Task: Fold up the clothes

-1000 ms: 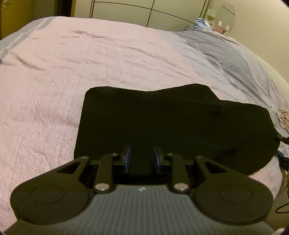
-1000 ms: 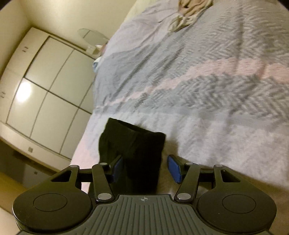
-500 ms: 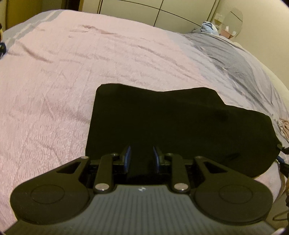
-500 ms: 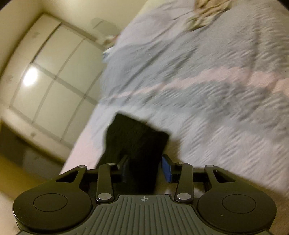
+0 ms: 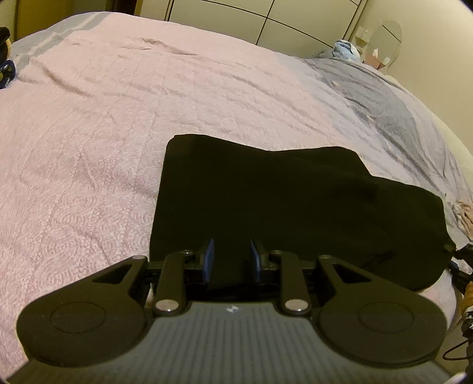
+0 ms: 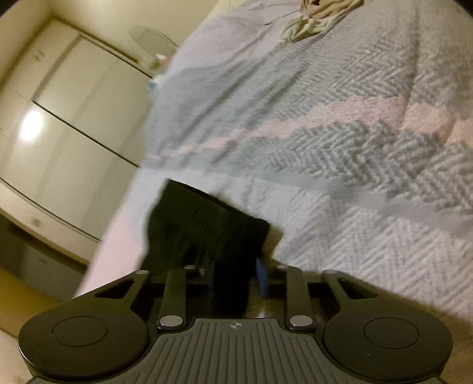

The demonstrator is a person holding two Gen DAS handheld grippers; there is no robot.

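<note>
Two grippers grip the same black garment (image 5: 283, 201), which lies spread on the bedspread (image 5: 103, 118) at the near edge of the bed. The left gripper (image 5: 230, 260) has its blue-padded fingers (image 5: 209, 257) drawn in on a fold of the garment's near hem, the dark cloth filling the narrow gap between them. The right gripper (image 6: 236, 271) is likewise clamped on the garment, a bunched end of the cloth (image 6: 204, 227) rising from between its pads; this view is blurred, so the finer contact cannot be told. From the garment, pink quilted bedspread runs away to the left and far side, turning to grey herringbone (image 6: 340, 153) on the right. Beyond the garment, at the far end of the bed, stand pale wardrobe doors (image 5: 266, 23). A crumpled beige cloth (image 6: 316, 17) lies on the grey part, well apart from the garment.
</note>
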